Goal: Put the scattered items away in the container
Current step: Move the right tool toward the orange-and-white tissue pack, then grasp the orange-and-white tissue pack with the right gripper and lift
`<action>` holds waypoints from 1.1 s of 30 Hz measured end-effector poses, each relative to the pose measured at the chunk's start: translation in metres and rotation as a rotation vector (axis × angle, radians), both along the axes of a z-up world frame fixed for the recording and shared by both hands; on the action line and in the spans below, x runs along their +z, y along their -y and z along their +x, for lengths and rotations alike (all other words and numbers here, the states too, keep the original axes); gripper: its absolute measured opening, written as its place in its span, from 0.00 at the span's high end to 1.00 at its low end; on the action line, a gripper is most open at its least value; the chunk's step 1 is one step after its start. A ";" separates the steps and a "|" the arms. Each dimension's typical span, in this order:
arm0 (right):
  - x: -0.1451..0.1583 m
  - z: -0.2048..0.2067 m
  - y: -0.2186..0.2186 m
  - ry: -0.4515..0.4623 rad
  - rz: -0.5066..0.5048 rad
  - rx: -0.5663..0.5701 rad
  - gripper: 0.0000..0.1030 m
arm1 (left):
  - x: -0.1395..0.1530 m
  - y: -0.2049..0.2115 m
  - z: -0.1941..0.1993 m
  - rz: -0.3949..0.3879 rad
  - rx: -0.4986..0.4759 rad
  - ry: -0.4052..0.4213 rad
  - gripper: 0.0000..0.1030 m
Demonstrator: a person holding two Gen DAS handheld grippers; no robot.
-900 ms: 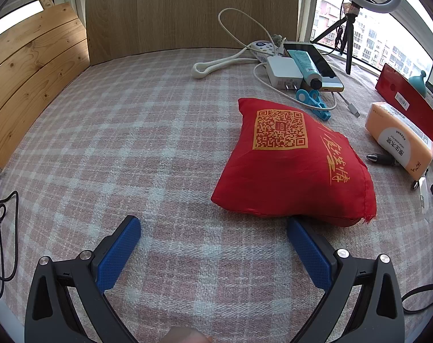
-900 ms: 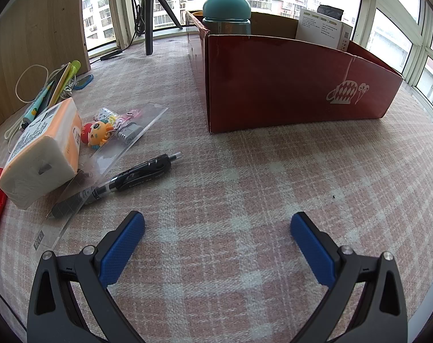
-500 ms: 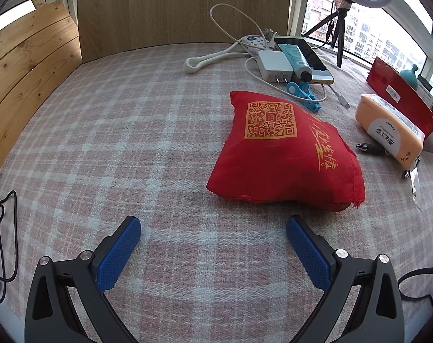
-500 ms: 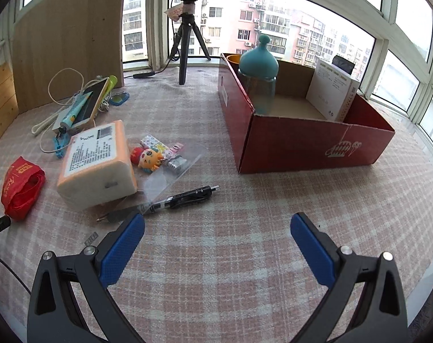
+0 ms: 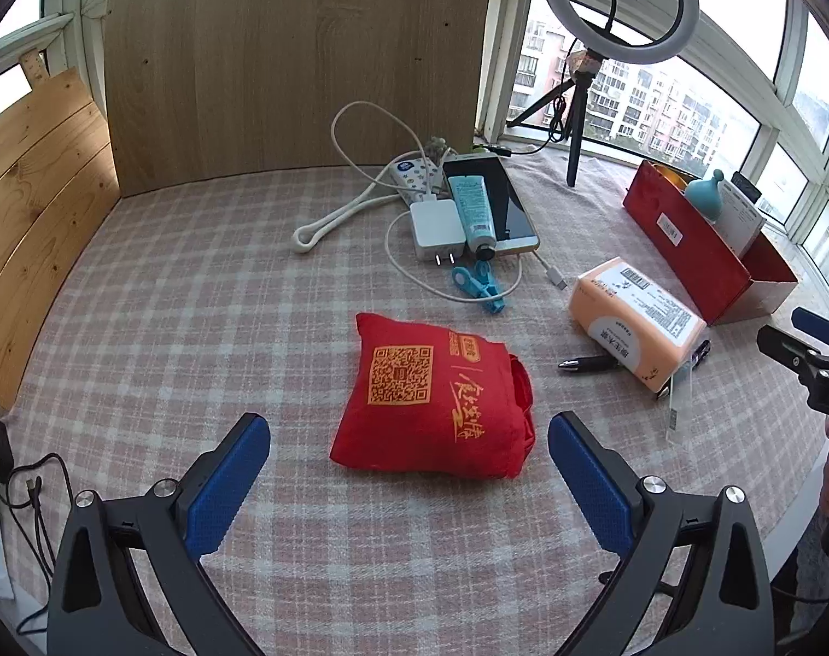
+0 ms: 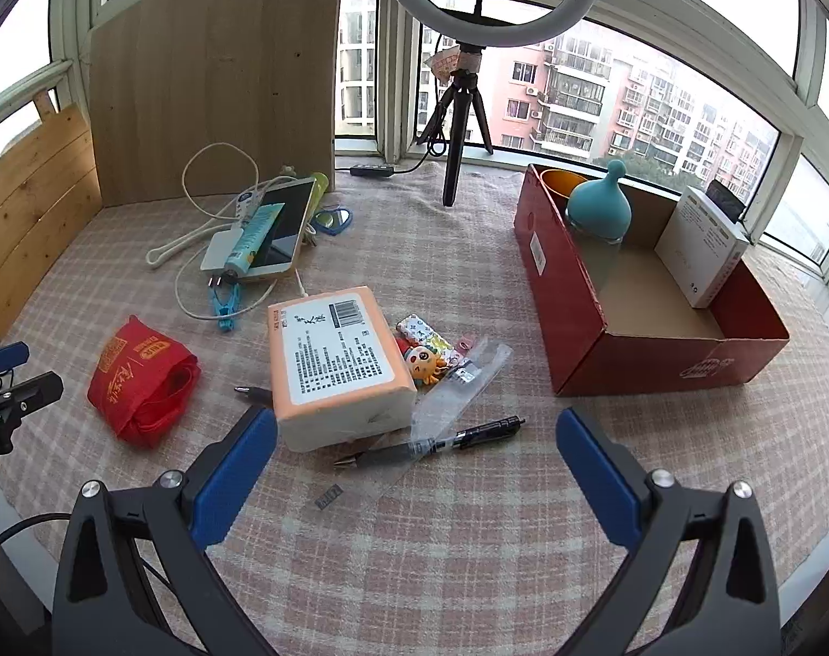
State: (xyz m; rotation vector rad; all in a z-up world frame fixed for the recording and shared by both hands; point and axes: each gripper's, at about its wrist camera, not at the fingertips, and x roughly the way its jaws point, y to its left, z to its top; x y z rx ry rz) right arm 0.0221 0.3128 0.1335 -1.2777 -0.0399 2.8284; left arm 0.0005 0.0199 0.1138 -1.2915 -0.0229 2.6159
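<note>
left gripper (image 5: 409,470): fingers spread wide and released, holding nothing, above the checked cloth (image 5: 196,328). the folded red bag (image 5: 436,399) with a gold qr code lies flat just beyond the fingertips, between their lines, not touched by either pad.

right gripper (image 6: 417,462): fingers likewise spread apart and empty. the orange tissue pack (image 6: 338,366) lies just past its left fingertip, which may overlap the pack's near corner; contact cannot be told. a black pen (image 6: 431,440) lies on a clear plastic sleeve (image 6: 453,388) between the fingertips, apart from both. a second pen tip (image 6: 253,393) shows at the pack's left edge.

small items: a cartoon figure toy (image 6: 424,363) and small coloured packets (image 6: 422,331) lie just right of the tissue pack, at the far end of the sleeve.

container: the red cardboard box (image 6: 677,350) stands open at the right, well apart from the scattered items. inside it are a teal bottle (image 6: 599,208) and an orange cup (image 6: 559,183) at the far end, and a white carton (image 6: 701,246) leaning against the right wall.

far left cluster: a phone (image 6: 283,227), a tube (image 6: 256,238) lying on it, a white charger (image 6: 217,254) with cable (image 6: 196,268), a blue clip (image 6: 226,303) and a small blue mirror (image 6: 332,218).

background: a ring light on a tripod (image 6: 461,126) stands by the window.
</note>
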 end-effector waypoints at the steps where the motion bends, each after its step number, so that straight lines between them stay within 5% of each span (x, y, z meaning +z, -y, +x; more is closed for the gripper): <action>1: 0.004 -0.003 -0.001 0.007 -0.018 -0.007 0.00 | 0.008 -0.002 -0.004 0.008 -0.021 -0.008 0.01; 9: -0.006 -0.027 0.004 0.048 -0.047 0.030 0.00 | 0.062 -0.022 -0.021 -0.032 -0.090 -0.129 0.01; 26: -0.074 -0.062 0.043 0.175 0.114 0.171 0.00 | 0.018 -0.016 -0.018 0.030 -0.080 -0.020 0.01; 28: -0.077 -0.064 0.042 0.184 0.096 0.168 0.03 | 0.015 -0.017 -0.019 0.030 -0.083 -0.014 0.01; 30: -0.078 -0.064 0.040 0.189 0.061 0.160 0.15 | 0.010 -0.022 -0.020 0.025 -0.097 -0.003 0.01; 33: -0.075 -0.063 0.034 0.194 -0.010 0.142 0.16 | 0.003 -0.028 -0.022 0.018 -0.117 0.012 0.01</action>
